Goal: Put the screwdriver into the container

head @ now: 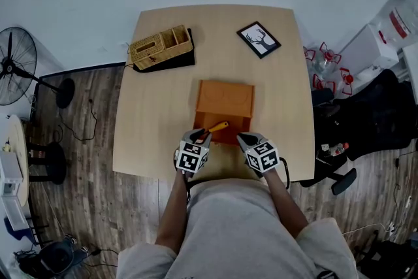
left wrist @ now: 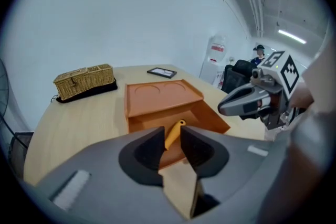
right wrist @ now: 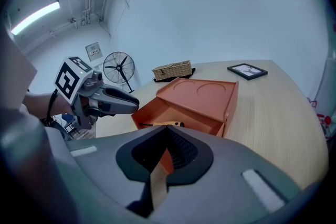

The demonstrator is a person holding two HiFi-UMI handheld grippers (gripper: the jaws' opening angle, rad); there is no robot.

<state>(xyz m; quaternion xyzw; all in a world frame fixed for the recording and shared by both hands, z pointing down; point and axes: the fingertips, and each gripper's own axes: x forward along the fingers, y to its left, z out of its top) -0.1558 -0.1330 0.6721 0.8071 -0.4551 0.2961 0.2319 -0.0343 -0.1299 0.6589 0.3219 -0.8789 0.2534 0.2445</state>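
Nearest, at the near edge of the table [head: 157, 114]: left gripper [head: 199, 136] and right gripper [head: 243, 138] side by side, each in a hand, both aimed at the container [head: 225, 98]. No reading the jaws from the head view. In the left gripper view, jaws of the left gripper [left wrist: 170, 139] a little apart, with the yellow handle of the screwdriver [left wrist: 175, 131] showing in the gap. In the right gripper view, jaws of the right gripper [right wrist: 167, 131] closed tip to tip, with nothing between them.

Just beyond: the orange container [left wrist: 163, 97], its lower tray standing out toward the person, its top panel marked with two round hollows. In that open tray, the screwdriver [head: 215, 127], handle away from the left gripper, dark shaft toward it. Shown by the right gripper view alone: screwdriver [right wrist: 167, 124] lying flat in the tray, below the tip of the left gripper [right wrist: 134, 105] and apart from it, so not gripped.

Farther back on the table: basket [head: 160, 47] at the left on a dark mat, frame [head: 258, 39] at the right, well apart.

Farthest: fan [head: 13, 65] on the floor at the left, caught by the head and right gripper views. In the left gripper view only, a white water dispenser [left wrist: 216, 63] by the far wall.
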